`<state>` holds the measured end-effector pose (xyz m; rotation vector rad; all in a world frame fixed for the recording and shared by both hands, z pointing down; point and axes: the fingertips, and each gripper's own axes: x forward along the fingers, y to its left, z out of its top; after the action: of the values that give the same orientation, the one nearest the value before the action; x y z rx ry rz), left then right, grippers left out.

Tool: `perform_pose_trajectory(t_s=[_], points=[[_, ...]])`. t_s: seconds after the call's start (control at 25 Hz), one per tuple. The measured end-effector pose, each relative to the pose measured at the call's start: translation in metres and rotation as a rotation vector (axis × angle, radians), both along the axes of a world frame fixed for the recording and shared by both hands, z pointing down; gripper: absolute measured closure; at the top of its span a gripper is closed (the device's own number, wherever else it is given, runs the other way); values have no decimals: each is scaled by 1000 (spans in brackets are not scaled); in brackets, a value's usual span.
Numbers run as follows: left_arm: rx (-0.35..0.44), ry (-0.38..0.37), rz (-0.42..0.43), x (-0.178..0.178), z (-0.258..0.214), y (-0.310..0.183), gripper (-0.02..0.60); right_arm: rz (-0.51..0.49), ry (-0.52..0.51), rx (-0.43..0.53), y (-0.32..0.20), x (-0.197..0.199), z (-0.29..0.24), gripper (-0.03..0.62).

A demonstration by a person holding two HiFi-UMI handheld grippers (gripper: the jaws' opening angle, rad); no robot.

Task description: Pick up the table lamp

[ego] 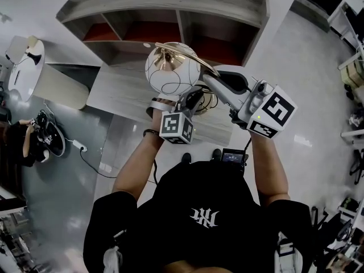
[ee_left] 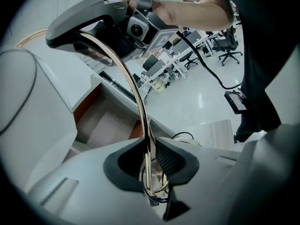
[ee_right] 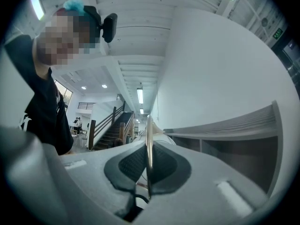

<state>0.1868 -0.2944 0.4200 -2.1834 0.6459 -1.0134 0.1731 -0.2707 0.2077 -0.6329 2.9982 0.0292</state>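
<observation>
The table lamp has a white globe (ego: 170,70) and a thin gold arc (ego: 196,58) over it. In the head view it hangs above the pale wooden tabletop (ego: 116,92). My left gripper (ego: 190,100) is shut on the gold arc (ee_left: 133,88) low down, near the lamp's foot, and the left gripper view shows the rod pinched between its pads (ee_left: 169,158). My right gripper (ego: 208,79) is shut on the same arc higher up, beside the globe. In the right gripper view the gold rod (ee_right: 149,135) stands upright between the closed jaws. The lamp's black cable (ee_left: 183,136) loops below.
A grey shelf unit with red-brown compartments (ego: 170,16) stands behind the table. A white round object (ego: 25,67) and a power strip with its cord (ego: 79,147) are at the left. A black device (ego: 234,155) lies on the floor by the person's feet. Office desks and chairs (ee_left: 225,46) stand further off.
</observation>
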Motion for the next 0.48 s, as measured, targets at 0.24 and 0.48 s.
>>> perform_pose_trajectory(t_s=[0.24,0.48], points=[[8,-11,-9,0,-1,0,516,-12,-6,-7,2,-1,2,585],[15,-7,2,2,0,0,517,-9,-26,-18,0,0,1,585]])
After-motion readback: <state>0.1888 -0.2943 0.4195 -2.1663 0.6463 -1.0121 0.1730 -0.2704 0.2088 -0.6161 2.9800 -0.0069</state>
